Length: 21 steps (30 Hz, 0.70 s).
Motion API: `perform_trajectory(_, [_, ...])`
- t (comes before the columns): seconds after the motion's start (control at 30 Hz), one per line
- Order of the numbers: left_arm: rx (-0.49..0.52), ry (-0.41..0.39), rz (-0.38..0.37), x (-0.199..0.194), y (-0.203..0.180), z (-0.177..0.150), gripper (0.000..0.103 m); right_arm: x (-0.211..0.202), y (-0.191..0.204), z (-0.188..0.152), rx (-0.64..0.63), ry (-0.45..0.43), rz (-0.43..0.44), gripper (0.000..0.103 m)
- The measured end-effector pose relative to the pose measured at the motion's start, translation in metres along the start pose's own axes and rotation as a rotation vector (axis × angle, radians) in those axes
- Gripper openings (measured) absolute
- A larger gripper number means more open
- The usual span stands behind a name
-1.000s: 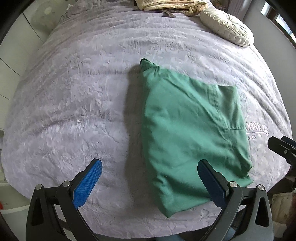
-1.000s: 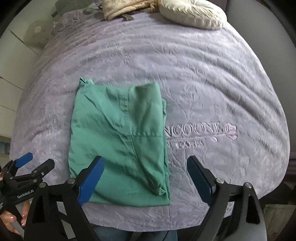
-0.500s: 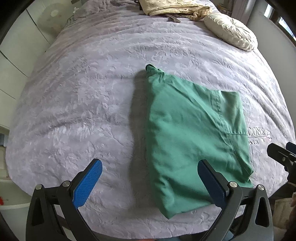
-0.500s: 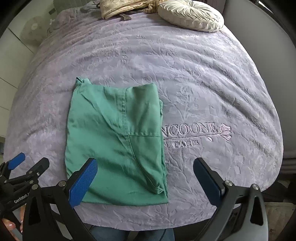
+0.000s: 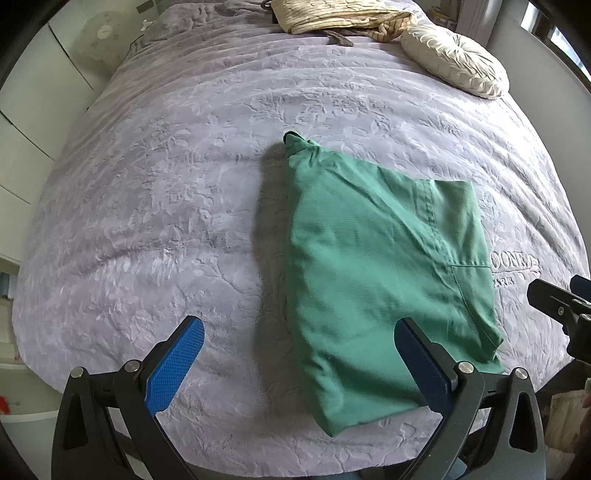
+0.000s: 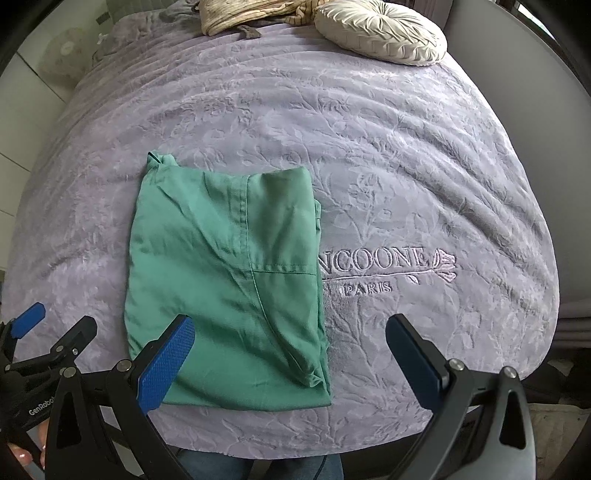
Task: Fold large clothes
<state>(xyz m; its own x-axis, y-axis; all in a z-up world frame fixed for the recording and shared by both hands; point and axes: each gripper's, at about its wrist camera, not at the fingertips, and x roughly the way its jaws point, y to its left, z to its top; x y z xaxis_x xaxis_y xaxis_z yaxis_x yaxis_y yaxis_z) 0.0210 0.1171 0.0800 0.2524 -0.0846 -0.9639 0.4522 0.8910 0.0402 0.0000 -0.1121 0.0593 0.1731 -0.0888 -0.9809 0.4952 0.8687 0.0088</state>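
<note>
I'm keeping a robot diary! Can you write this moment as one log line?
left gripper: open, empty | right gripper: just opened, empty | green garment: folded, flat on purple bedspread | stage: fold released

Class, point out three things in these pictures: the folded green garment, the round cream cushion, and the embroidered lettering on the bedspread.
Folded green garment (image 6: 225, 280), right wrist view: middle of its top layer.
Round cream cushion (image 6: 380, 31), right wrist view: its pleated face.
Embroidered lettering (image 6: 373, 260), right wrist view: upper word's letters.
</note>
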Motion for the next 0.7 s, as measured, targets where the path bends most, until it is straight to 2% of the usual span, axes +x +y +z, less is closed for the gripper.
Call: perform_trajectory(0.7, [0.005,-0.008,0.002,-0.0019,-0.0033,0.0018,0.103,0.0002,0.0027,0.0017,-0.013,0.003,-0.011,0.103])
